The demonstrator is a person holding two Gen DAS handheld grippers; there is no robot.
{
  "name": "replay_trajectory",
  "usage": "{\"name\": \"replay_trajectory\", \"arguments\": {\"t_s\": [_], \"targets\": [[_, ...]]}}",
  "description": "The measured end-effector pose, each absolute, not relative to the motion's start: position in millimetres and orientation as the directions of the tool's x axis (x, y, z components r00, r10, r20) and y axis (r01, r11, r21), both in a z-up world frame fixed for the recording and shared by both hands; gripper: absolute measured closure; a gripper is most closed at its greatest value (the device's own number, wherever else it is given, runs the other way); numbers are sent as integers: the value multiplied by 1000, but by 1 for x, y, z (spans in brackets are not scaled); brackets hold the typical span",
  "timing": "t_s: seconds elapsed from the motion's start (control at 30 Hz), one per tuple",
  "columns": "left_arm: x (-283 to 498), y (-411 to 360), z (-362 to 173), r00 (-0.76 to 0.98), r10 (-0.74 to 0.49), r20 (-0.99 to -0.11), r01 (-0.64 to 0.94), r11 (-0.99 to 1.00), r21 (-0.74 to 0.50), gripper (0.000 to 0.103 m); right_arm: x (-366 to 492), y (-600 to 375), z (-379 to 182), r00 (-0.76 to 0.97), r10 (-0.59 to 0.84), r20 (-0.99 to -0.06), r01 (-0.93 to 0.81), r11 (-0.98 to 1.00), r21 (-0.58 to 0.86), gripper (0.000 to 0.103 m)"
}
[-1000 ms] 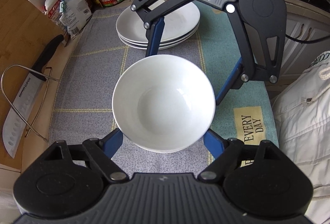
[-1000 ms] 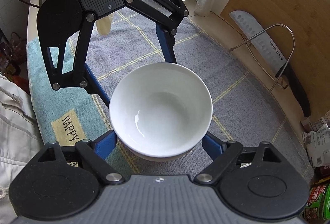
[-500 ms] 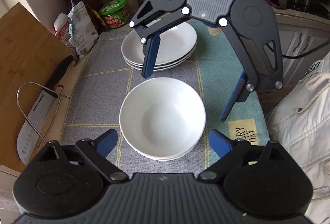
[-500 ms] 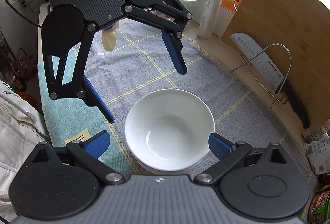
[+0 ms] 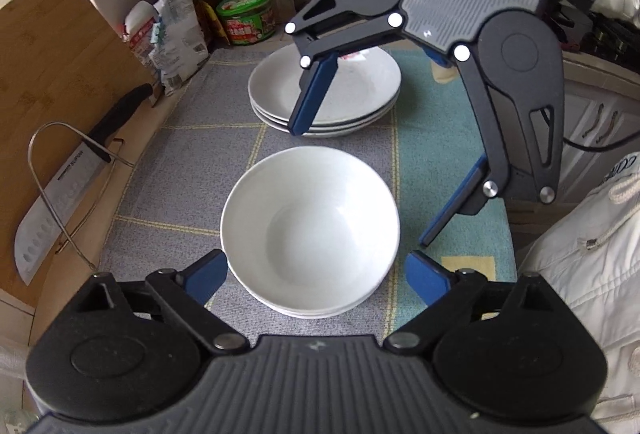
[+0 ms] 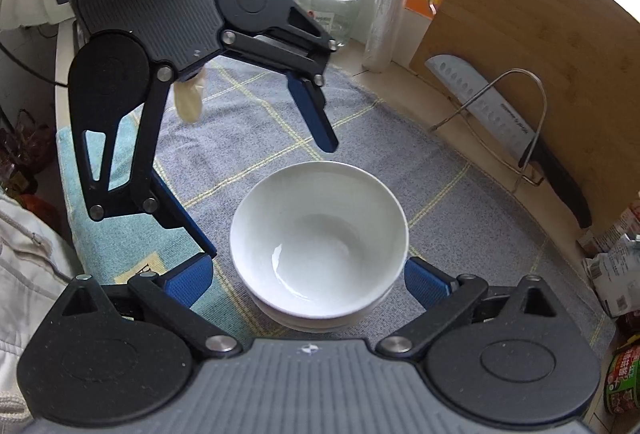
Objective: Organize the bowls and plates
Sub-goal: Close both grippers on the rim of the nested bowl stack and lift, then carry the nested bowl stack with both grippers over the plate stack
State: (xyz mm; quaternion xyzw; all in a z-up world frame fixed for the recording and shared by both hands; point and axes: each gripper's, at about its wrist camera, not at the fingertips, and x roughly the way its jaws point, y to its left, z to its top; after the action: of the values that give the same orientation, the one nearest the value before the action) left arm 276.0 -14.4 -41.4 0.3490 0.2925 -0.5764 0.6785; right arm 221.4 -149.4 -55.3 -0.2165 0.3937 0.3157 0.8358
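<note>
Between both wide-spread grippers, left gripper [image 5: 316,274], right gripper [image 6: 308,280], stacked white bowls [image 5: 310,234] upright, mouths up, unheld

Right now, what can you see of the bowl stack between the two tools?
The bowl stack is plain glossy white, ceramic by its look: one deep round bowl nested upright in others, whose rims show as thin bands beneath it. The top bowl is empty. The stack rests on the grey checked mat, in front of the stack of white plates. Both tools are open around it, blue pads clear of the rim; nothing else touches it.
</note>
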Motion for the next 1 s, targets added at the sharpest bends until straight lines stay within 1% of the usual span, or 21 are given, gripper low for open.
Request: {"name": "replay_trajectory", "arguments": {"t_s": [0.07,0.13,0.2,0.37,0.47,0.57,0.67,0.8,0.9,1.0], "targets": [[266,-7,-36,219,-606,-765,976,154,157,6,212,-154,-54,535,337,-775,-660,740,-134,0],[254,3,-36,284,-622,-729,957,232,175,2,200,-158,-58,571,314,-758,-633,757,-163,0],[246,11,-40,321,-621,-715,940,299,162,2,189,-158,-66,583,307,-752,-629,757,-179,0],[244,22,-66,376,-566,-733,893,434,123,2,178,-157,-91,591,276,-758,-607,771,-193,0],[246,22,-81,380,-542,-749,875,473,101,2,180,-157,-105,582,271,-767,-584,795,-162,0],[248,18,-90,394,-536,-747,877,463,131,2,186,-158,-113,577,262,-773,-568,809,-150,0],[254,14,-97,380,-558,-738,898,412,151,2,196,-159,-120,568,239,-788,-542,829,-139,0],[266,6,-113,291,-577,-763,942,310,125,3,204,-153,-129,558,211,-803,-557,812,-173,0],[268,1,-127,250,-568,-784,964,223,146,3,211,-149,-136,540,208,-815,-594,780,-195,0],[270,-4,-136,241,-552,-798,969,186,164,3,218,-147,-141,522,221,-824,-624,757,-192,0]]}}
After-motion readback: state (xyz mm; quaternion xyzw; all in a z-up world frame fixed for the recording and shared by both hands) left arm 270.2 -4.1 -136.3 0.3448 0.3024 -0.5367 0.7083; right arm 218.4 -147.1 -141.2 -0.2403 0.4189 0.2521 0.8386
